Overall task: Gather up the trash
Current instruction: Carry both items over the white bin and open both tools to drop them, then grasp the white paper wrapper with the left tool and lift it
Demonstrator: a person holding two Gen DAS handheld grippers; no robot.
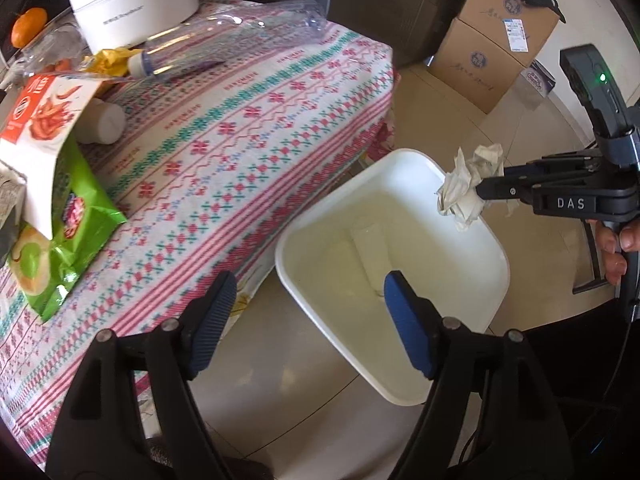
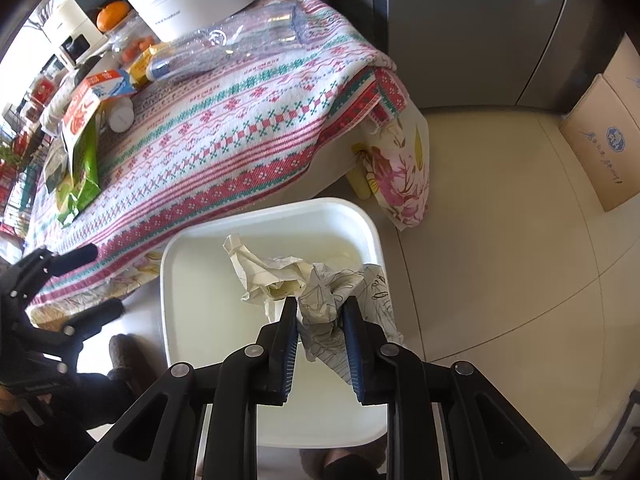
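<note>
Wrappers [image 1: 60, 216] lie on the surface [image 1: 248, 152], up and left of the left claw [image 1: 308, 328], which is released and holds nothing. Right claw [image 2: 320, 336] grips paper [image 2: 320, 300] over the bin [image 2: 168, 280]; better to release it only while centred above the opening.

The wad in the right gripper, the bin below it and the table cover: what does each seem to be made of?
Wad: paper, matt, sharply creased, with pen scribbles.
Bin: probably plastic, smooth white with a soft sheen and rounded moulded corners.
Table cover: woven cloth, matt, with stitched-looking bands, draping in folds at the corner.
</note>
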